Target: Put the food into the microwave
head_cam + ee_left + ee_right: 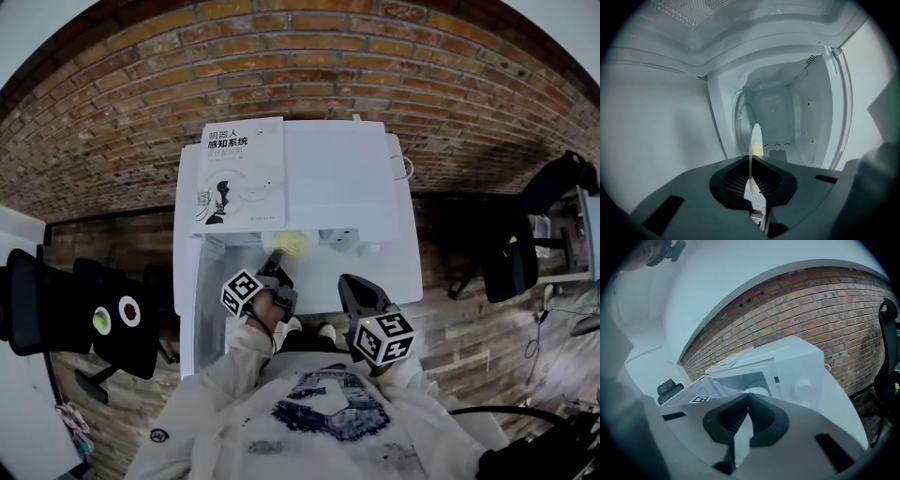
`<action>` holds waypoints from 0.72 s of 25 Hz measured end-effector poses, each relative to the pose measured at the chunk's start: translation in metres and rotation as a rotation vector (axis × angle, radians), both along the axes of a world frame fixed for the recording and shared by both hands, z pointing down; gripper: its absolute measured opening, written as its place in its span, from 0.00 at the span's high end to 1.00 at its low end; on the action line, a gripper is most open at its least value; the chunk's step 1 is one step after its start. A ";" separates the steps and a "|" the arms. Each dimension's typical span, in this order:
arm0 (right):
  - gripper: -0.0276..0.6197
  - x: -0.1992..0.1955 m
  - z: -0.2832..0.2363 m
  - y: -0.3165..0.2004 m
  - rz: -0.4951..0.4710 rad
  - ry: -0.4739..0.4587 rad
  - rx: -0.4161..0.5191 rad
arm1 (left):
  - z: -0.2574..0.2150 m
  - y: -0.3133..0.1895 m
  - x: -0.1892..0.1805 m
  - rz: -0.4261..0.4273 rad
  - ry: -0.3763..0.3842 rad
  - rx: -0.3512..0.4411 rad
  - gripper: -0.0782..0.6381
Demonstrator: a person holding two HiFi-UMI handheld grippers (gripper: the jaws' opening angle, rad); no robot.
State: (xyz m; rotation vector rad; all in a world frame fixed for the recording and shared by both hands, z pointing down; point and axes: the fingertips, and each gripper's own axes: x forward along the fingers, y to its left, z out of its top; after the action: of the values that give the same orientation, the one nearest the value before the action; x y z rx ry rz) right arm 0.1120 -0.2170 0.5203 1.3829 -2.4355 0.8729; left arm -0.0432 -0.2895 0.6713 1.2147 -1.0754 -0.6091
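Note:
The white microwave (pixel 342 178) stands open, and its pale cavity (pixel 780 117) lies straight ahead in the left gripper view. My left gripper (pixel 277 260) is shut on the rim of a thin white plate (pixel 754 140), seen edge-on. On the plate lies yellow food (pixel 293 244), held at the microwave's mouth. The plate (pixel 757 391) also shows at the opening in the right gripper view. My right gripper (pixel 350 285) hangs to the right of it, in front of the microwave (pixel 787 366). Its jaws meet at the tips (pixel 747 397) with nothing between them.
A book (pixel 240 173) lies on top of the microwave. The open door (pixel 187 300) swings out at the left. A round knob (pixel 802 388) sits on the control panel at the right. Black chairs (pixel 89 314) (pixel 511 262) stand either side, with a brick wall (pixel 375 66) behind.

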 end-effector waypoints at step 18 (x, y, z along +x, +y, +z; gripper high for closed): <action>0.94 0.018 0.007 0.008 0.034 0.013 -0.023 | 0.019 -0.023 -0.006 -0.096 0.024 -0.023 0.87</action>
State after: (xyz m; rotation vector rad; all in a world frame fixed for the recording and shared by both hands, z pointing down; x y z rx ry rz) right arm 0.1301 -0.2088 0.5274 1.4208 -2.3912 0.8938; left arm -0.0487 -0.3122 0.6907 1.1384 -1.1225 -0.6823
